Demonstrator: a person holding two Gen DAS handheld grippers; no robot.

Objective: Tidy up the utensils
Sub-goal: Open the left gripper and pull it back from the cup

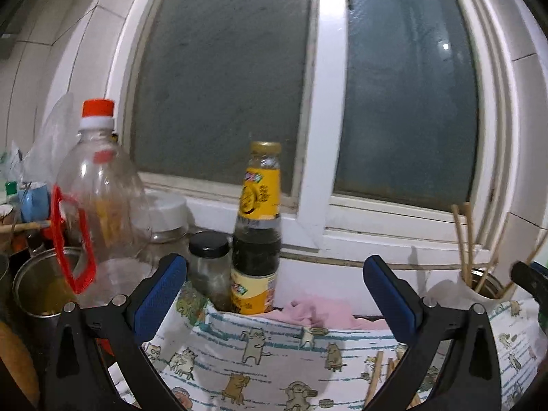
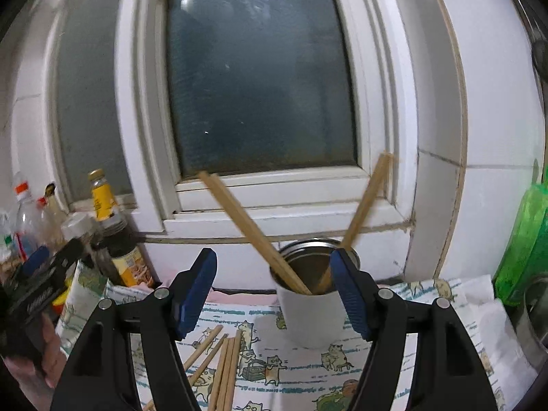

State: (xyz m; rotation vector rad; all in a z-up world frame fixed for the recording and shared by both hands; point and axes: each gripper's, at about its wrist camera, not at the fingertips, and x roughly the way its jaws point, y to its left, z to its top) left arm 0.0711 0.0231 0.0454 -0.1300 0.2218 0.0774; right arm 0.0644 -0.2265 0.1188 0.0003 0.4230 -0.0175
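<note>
My right gripper (image 2: 274,294) stands wide with nothing between its pads; just ahead of it sits the white cup (image 2: 310,322) on the cat-print cloth (image 2: 394,352), with several chopsticks (image 2: 253,229) already standing in it and leaning out to either side; my left gripper (image 1: 274,294) is likewise spread wide and empty, pointed toward the window sill where the yellow-labelled sauce bottle (image 1: 257,226) and a small black-lidded jar (image 1: 209,267) stand behind the cloth's far edge; the loose chopsticks (image 2: 222,366) lie in a fan on the cloth, just below and between my right fingers; I judge that the sorting is partly done, some sticks in the cup and a handful left to gather; the next move, as I reckon it, calls for dipping the right gripper down onto that fan, closing across the sticks near their middle so they do not pivot, then lifting and tipping them end-first into the cup without knocking it over; thin round sticks may roll from the pads.
</note>
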